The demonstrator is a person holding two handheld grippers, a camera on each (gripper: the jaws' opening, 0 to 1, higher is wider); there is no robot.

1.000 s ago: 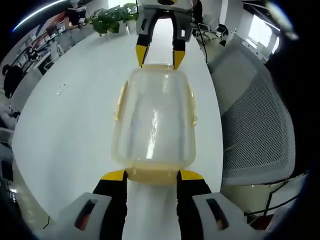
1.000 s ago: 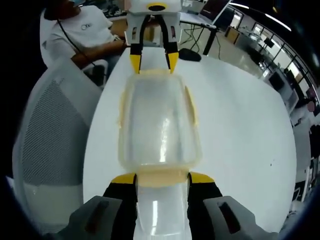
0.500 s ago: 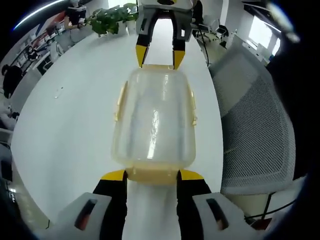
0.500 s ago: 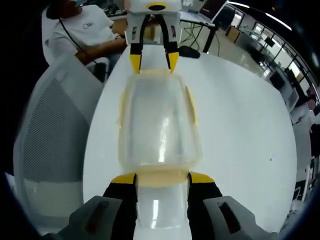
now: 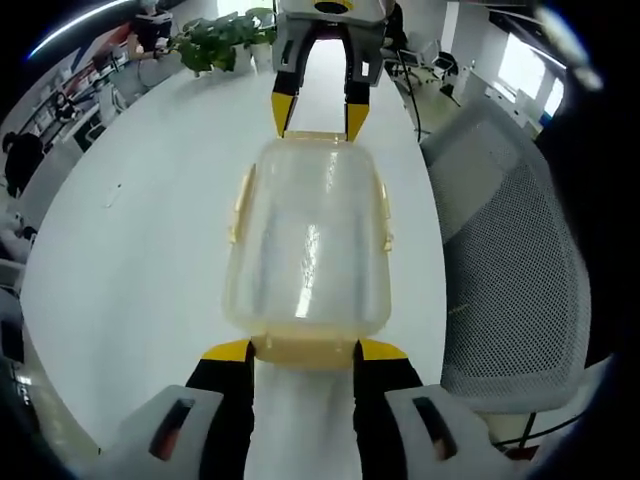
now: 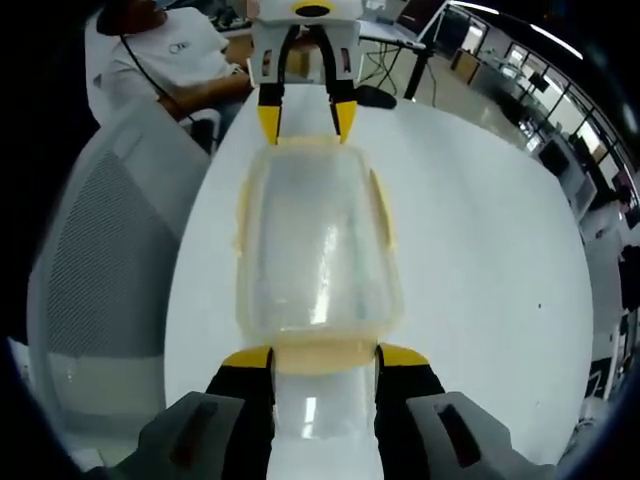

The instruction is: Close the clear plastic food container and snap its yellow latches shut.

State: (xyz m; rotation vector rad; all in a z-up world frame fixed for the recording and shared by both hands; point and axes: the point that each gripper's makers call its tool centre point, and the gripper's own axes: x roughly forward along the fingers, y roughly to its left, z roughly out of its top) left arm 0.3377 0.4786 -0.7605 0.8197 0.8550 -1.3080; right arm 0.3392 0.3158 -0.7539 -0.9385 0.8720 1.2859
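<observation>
The clear plastic container (image 5: 308, 240) lies lengthwise over the white table (image 5: 140, 240) with its lid on. Yellow side latches (image 5: 240, 205) lie along its long edges. My left gripper (image 5: 305, 350) is shut on the near yellow end latch (image 5: 305, 358), one jaw at each end of it. At the far end, my right gripper (image 5: 315, 115) grips the opposite end. In the right gripper view the same container (image 6: 318, 240) runs from my right gripper (image 6: 325, 357), shut on its end latch (image 6: 325, 350), up to my left gripper (image 6: 298, 120).
A grey mesh chair (image 5: 510, 250) stands at the table's edge beside the container, seen as the chair (image 6: 105, 260) in the right gripper view. A person in a white shirt (image 6: 170, 60) sits beyond it. A green plant (image 5: 225, 35) stands at the table's far end.
The background has slid slightly in both views, while the container and both grippers keep the same places relative to each other.
</observation>
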